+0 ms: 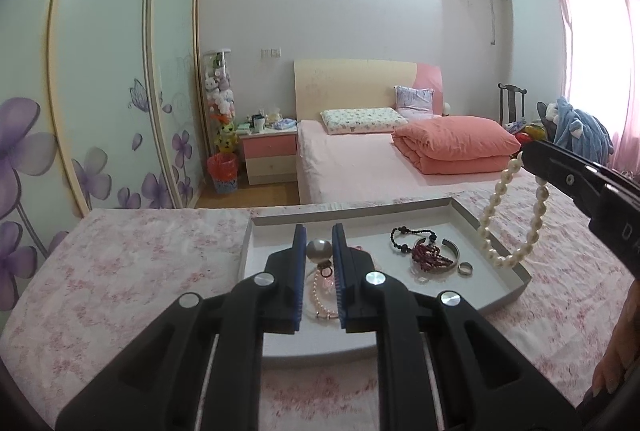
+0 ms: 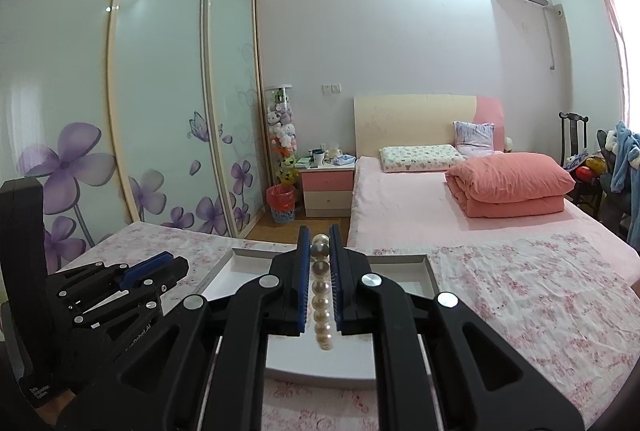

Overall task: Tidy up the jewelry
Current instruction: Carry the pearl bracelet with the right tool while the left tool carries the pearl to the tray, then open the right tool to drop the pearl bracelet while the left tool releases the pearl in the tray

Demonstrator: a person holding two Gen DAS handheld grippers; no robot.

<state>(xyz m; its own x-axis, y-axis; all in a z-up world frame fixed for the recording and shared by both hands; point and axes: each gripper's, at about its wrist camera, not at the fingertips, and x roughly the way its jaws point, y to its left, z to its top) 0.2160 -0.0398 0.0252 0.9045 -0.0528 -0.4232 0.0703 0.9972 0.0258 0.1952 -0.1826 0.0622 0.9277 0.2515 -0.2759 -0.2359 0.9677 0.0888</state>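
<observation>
Pearl bracelet (image 2: pixel 321 295) between right claw (image 2: pixel 320 283) pads

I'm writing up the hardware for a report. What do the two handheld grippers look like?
Both the left gripper and the right gripper are matte black plastic linkages with round silver pivot bolts. Each has two flat fingers faced with ribbed blue pads. White lettering marks the left gripper's body in the right wrist view. No cables or sleeves are visible.

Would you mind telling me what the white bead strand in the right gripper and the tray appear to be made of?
White bead strand: glossy round beads with soft highlights, pearl or imitation, held by the right gripper. Shallow grey-white tray: matte, flat-walled, sharp-cornered, likely cardboard or painted board.
</observation>
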